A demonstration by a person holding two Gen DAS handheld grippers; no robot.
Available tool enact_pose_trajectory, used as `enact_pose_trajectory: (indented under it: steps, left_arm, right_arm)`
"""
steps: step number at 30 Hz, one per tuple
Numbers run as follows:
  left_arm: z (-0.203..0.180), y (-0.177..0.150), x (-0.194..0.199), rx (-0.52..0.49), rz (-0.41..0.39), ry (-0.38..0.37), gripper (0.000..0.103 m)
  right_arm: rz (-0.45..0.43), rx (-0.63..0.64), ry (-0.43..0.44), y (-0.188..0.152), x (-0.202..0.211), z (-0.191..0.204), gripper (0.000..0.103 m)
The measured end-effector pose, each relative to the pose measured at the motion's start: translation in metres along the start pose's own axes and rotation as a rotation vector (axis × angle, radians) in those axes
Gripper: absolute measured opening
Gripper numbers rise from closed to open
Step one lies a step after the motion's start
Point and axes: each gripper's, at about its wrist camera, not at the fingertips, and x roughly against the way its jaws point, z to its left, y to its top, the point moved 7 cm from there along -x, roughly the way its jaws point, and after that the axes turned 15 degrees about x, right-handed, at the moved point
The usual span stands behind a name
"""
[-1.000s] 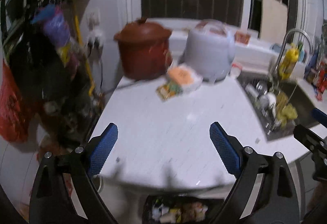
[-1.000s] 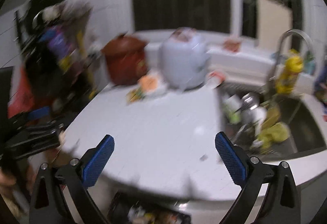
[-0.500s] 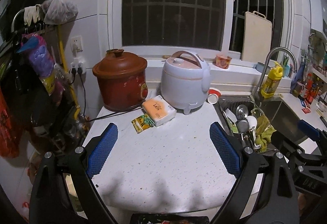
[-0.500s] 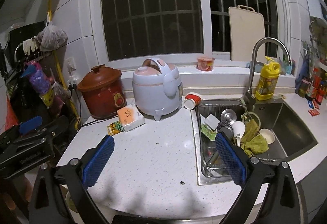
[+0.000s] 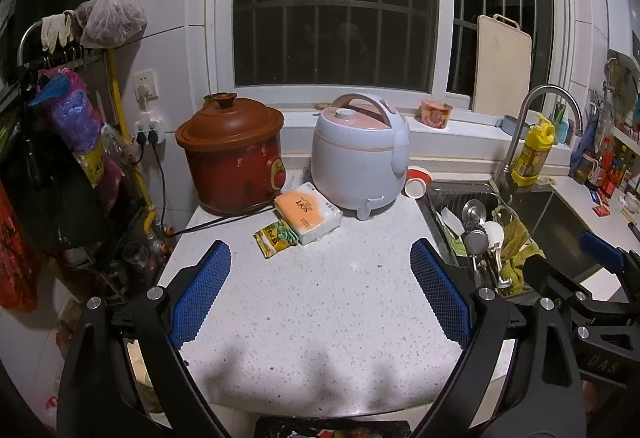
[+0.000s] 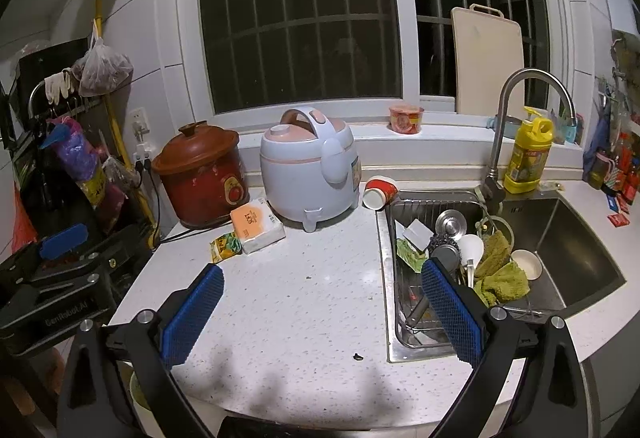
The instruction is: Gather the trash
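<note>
On the white speckled counter [image 5: 320, 310] lie a yellow-green snack wrapper [image 5: 275, 233] [image 6: 224, 241] and an orange-and-white tissue pack [image 5: 308, 212] [image 6: 257, 224]. A red paper cup [image 5: 417, 183] [image 6: 380, 192] lies on its side by the sink. My left gripper [image 5: 320, 298] hangs open over the counter's front, well short of the wrapper, nothing between its blue pads. My right gripper [image 6: 320, 314] is open too, empty, near the sink's left rim. Each gripper shows at the edge of the other's view.
A brown clay cooker [image 5: 234, 154] and a pale rice cooker [image 5: 360, 154] stand at the back. The sink [image 6: 500, 250] at right holds dishes, a ladle and green cloths. A yellow bottle [image 6: 527, 150] stands by the tap. A cluttered rack with bags [image 5: 68, 142] fills the left.
Both views have risen and pulled back from the counter and have gone from blurred to steady. Both grippers stay open and empty.
</note>
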Motion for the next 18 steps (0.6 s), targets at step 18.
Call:
enact_pose_trajectory:
  steps: [18]
  left_arm:
    - [0.0031,-0.0040,-0.0069,-0.012,0.019,0.006,0.089]
  right_arm:
    - [0.018,-0.007,0.020,-0.0008,-0.0091,0.0018,0.098]
